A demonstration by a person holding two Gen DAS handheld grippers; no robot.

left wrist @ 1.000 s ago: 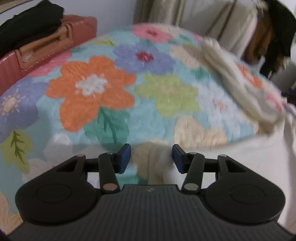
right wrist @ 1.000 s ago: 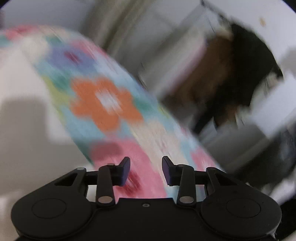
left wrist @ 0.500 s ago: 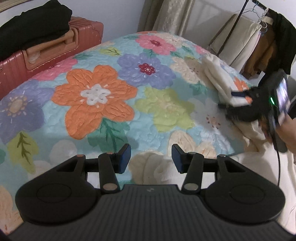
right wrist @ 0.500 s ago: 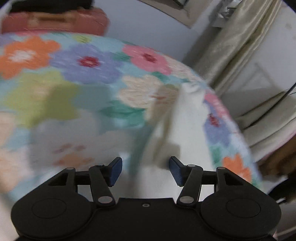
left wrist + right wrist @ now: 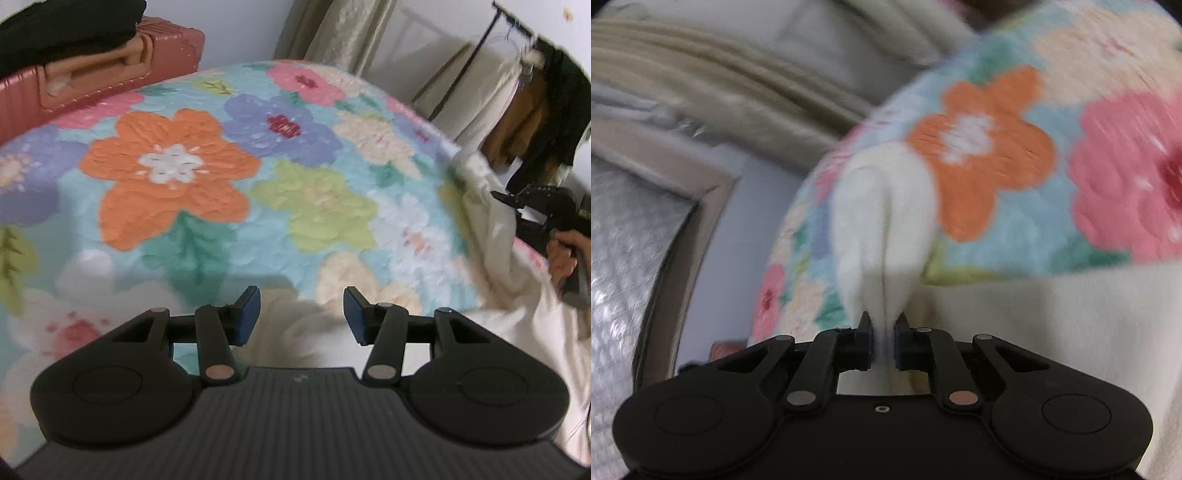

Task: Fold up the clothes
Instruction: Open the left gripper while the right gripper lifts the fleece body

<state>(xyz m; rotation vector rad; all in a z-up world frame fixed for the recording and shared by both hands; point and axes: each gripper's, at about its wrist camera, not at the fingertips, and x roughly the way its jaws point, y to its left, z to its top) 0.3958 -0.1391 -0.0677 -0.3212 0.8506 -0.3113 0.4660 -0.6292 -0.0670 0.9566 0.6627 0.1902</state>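
On the bed lies a quilt (image 5: 177,173) with big flowers in orange, purple, pink and green on a light blue ground, and it fills most of the left wrist view. Behind it, at the far left, a red suitcase (image 5: 110,74) stands against the wall with something black on top, and at the far right some clothes hang on a rack (image 5: 517,85). A cream garment (image 5: 491,236) lies along the right edge of the quilt and spreads toward the near side, under the left gripper (image 5: 301,314). This gripper hangs above the near edge of the cloth with its blue pads wide apart, and it holds nothing. The right gripper (image 5: 884,341) is closed on a narrow fold of the garment (image 5: 882,229); the cloth rises from between the two fingers as a long strip, and its far end rests on the quilt (image 5: 1015,206). The right wrist view is blurred, so the fine details of the cloth are not clear. In the left wrist view this gripper (image 5: 535,201) shows at the right edge beside the raised cloth, and a hand (image 5: 561,254) holds its handle.
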